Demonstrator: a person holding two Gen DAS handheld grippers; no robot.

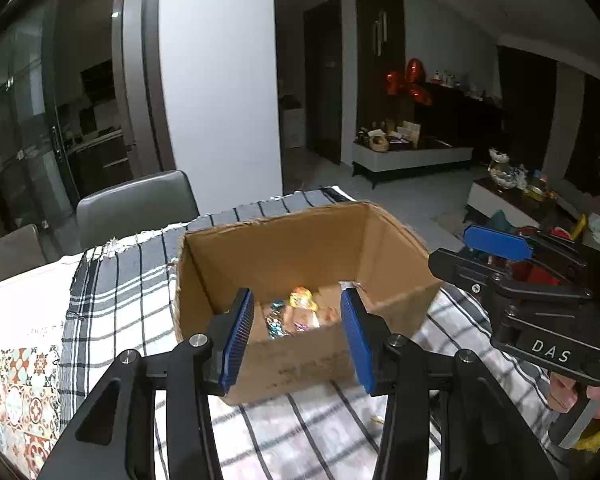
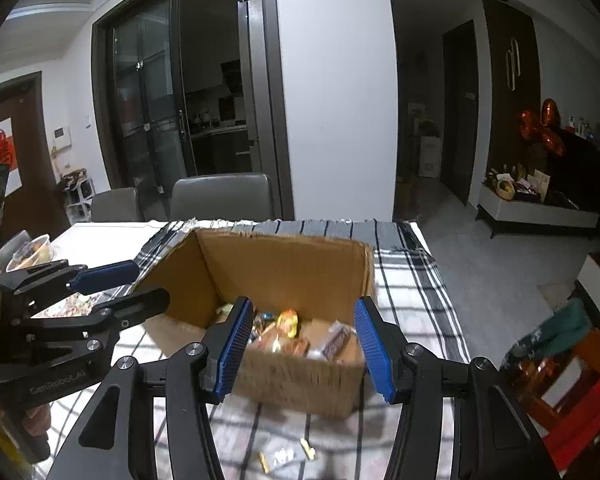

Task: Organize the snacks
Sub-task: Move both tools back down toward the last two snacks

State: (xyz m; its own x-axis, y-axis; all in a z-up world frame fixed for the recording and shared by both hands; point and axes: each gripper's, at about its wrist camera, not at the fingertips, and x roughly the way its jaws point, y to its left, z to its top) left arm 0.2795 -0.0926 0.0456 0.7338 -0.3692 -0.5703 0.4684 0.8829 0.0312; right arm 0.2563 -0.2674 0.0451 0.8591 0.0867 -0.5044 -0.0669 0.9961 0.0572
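Both grippers, left gripper (image 1: 298,336) and right gripper (image 2: 306,346), jaws apart, empty, over brown cardboard box (image 2: 284,268); shiny wrapped snacks (image 2: 288,322) inside.

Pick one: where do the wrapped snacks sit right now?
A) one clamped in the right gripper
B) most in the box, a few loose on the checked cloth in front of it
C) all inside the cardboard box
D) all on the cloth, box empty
B: wrapped snacks lie in the cardboard box, and a few small loose wrappers sit on the checked cloth in front of it; the right gripper is open and holds nothing.
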